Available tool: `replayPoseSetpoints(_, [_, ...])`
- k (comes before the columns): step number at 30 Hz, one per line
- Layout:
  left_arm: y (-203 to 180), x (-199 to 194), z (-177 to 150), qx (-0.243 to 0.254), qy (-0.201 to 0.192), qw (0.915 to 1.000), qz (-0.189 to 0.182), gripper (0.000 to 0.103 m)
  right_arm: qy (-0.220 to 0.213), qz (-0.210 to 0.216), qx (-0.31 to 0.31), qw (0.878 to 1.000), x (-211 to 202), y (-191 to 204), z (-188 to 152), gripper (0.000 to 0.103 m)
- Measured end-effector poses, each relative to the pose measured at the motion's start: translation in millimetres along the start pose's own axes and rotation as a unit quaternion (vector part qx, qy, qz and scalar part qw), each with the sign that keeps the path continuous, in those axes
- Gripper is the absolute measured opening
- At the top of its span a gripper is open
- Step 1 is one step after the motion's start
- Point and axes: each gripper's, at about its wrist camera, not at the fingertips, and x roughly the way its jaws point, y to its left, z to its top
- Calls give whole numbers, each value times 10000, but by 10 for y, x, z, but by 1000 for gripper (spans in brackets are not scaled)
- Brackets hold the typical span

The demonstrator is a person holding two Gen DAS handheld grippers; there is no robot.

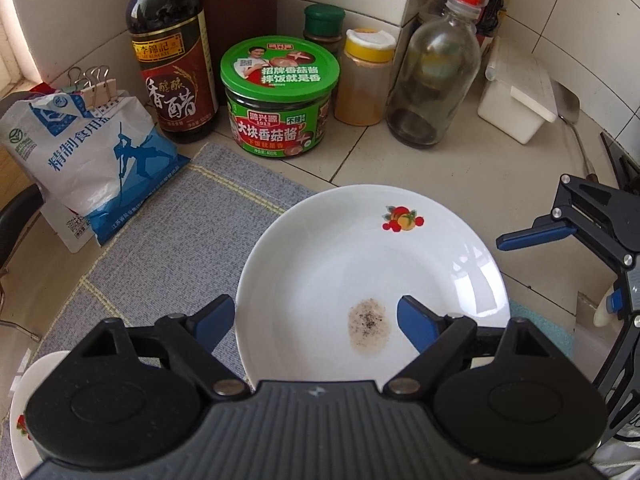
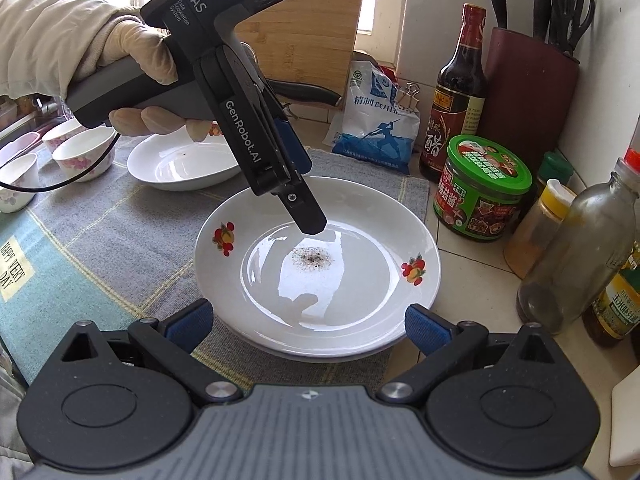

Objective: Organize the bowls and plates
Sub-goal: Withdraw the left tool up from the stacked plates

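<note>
A white plate [image 1: 360, 256] with fruit decals and a speckled stain sits half on the grey mat; it also shows in the right wrist view [image 2: 360, 304]. My left gripper [image 1: 316, 320] is open and straddles the plate's near rim, one finger inside the plate, one outside over the mat. In the right wrist view one left finger [image 2: 306, 212] hovers over the plate's far side. My right gripper [image 2: 308, 324] is open and empty at the plate's near rim. A second white plate [image 2: 180, 164] and several small bowls [image 2: 86, 152] lie at the far left.
A vinegar bottle [image 1: 168, 52], green-lidded sauce jar [image 1: 280, 96], spice jars, glass bottle [image 1: 434, 76], salt bag [image 1: 92, 160] and white box [image 1: 520, 96] line the tiled wall. A knife block [image 2: 528, 96] and cutting board [image 2: 304, 28] stand at the back.
</note>
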Motion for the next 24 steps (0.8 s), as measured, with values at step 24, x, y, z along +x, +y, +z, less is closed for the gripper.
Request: replayPoseSetpoints(24, [-301,-747,-1626,-2090,-1130,9376,2537,92,-401,-438,734,9955,-35,361,82,103])
